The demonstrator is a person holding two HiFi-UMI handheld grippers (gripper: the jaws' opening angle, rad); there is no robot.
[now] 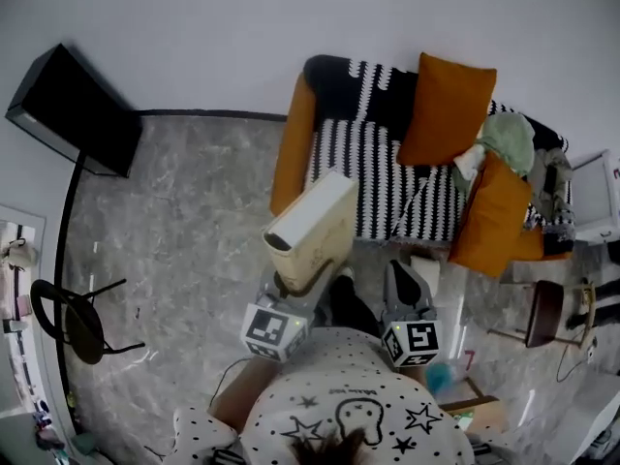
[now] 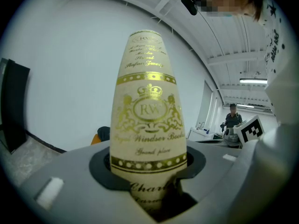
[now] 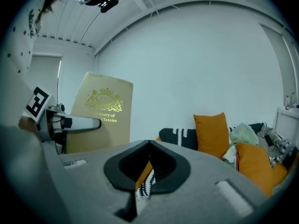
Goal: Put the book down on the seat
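A thick cream book (image 1: 310,231) with gold print stands upright in my left gripper (image 1: 295,294), which is shut on its lower end. In the left gripper view the book's spine (image 2: 147,106) rises straight out of the jaws of the left gripper (image 2: 148,171). The book is in the air over the floor, just in front of the sofa seat (image 1: 368,177) with its black-and-white striped cover. My right gripper (image 1: 405,277) is beside it to the right, shut and empty. In the right gripper view, the right gripper (image 3: 148,146) has the book (image 3: 105,111) on its left and the sofa (image 3: 180,136) ahead.
Two orange cushions (image 1: 446,109) (image 1: 494,216) and a heap of clothes (image 1: 509,139) fill the sofa's right half. A black box (image 1: 77,109) and a black chair (image 1: 68,323) stand at the left. A small stool (image 1: 542,313) stands at the right. A person (image 2: 232,118) stands far off.
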